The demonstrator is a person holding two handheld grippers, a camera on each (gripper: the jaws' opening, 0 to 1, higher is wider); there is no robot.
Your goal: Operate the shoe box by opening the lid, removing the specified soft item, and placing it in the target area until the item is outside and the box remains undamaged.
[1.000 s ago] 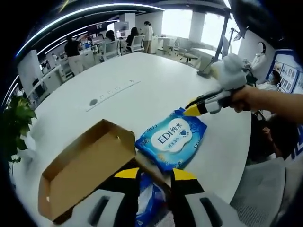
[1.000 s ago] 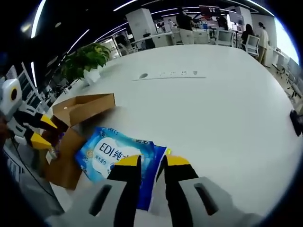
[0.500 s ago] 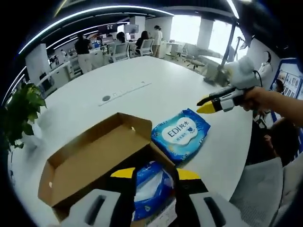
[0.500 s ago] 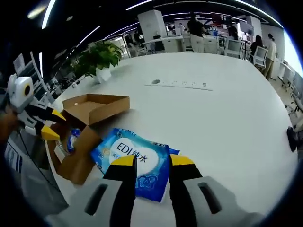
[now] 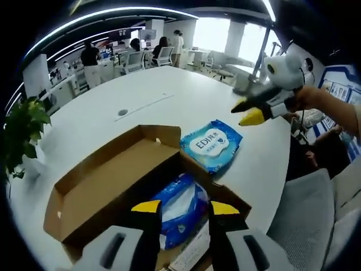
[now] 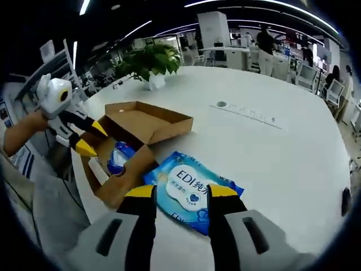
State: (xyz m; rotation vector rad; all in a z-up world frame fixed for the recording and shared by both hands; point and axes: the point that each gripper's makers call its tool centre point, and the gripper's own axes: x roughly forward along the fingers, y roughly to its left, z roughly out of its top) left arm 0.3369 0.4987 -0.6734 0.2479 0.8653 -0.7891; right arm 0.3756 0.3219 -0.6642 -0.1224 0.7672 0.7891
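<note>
Open cardboard shoe box (image 5: 113, 186) on a white table (image 5: 113, 90), one blue wipes pack (image 5: 211, 144) lying outside it and a second blue pack (image 5: 179, 210) inside.

In the left gripper view, the outside wipes pack lies flat on the table beyond the jaw tips and a little to their right, just past the box's far corner, its long axis slanting from near-left to far-right; it is glossy blue with a white label printed "EDI". The box's lid is folded open to the left of the jaws. The left gripper (image 5: 183, 208) hangs above the box, jaws apart and empty, the second blue pack showing between them. In the right gripper view, the right gripper (image 6: 182, 192) hovers over the outside pack, jaws spread and holding nothing. A hand (image 6: 35, 121) holds the left gripper beside the box.
</note>
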